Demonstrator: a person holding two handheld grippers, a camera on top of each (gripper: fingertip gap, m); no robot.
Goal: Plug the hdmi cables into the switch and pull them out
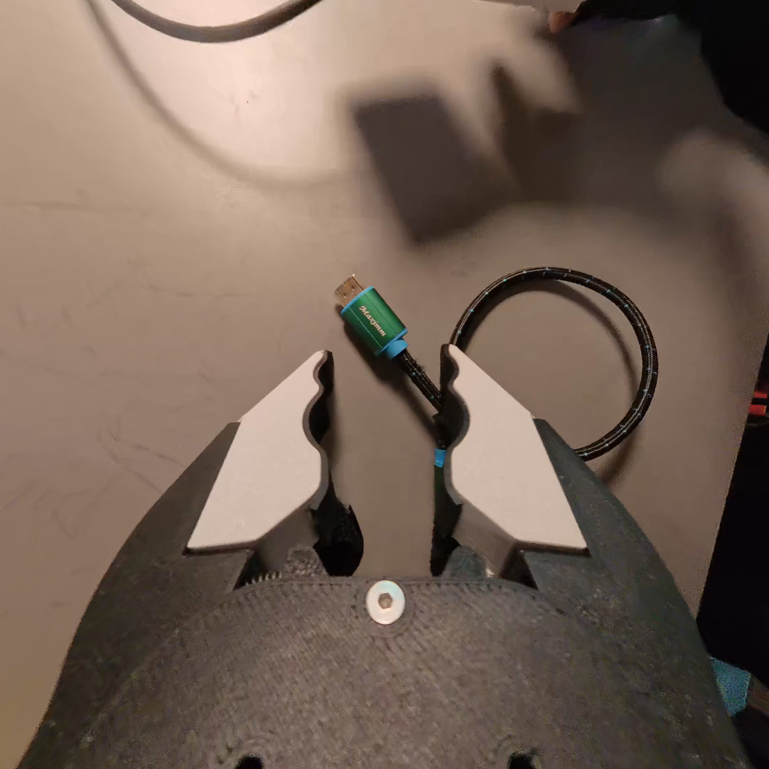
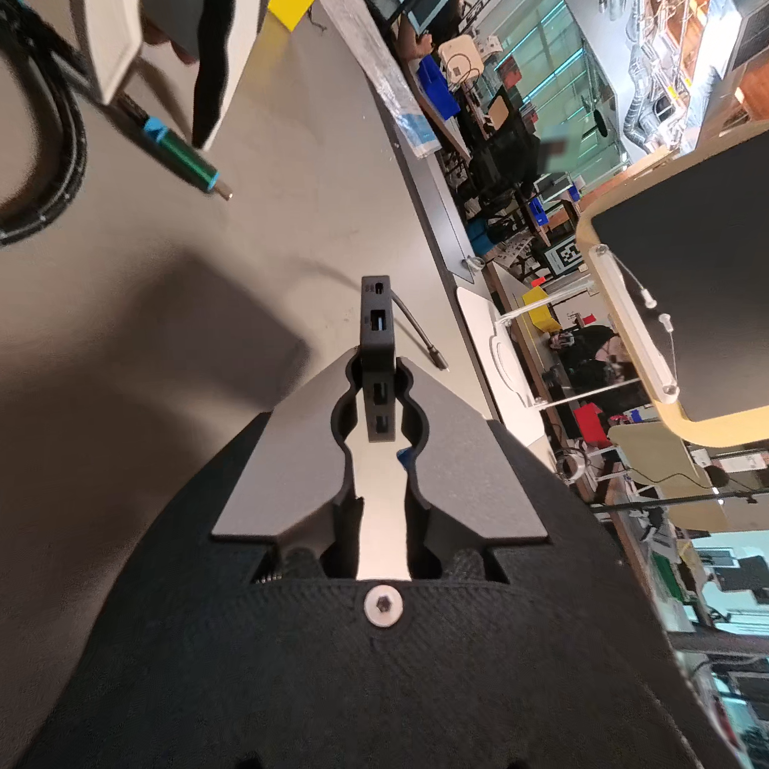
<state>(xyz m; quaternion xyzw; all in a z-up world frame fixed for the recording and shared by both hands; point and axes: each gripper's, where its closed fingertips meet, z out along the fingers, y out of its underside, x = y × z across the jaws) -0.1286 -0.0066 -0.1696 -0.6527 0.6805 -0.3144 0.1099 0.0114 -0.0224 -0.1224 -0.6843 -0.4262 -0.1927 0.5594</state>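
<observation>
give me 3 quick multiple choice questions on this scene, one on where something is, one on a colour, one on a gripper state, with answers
1. Where is the switch?
A. flat on the table
B. between the right gripper's fingers
C. under the cable loop

2. What colour is the plug body?
A. green with blue ends
B. red
C. plain silver

3. How is the left gripper?
A. shut on the plug
B. shut on the switch
C. open, holding nothing

Answers:
1 B: the right wrist view shows the right gripper clamped on the black switch, lifted off the table.
2 A: the left wrist view shows a green shell with blue collars and a metal tip.
3 C: its fingers stand apart, with the plug just ahead of the tips and the cable running between them.
</observation>
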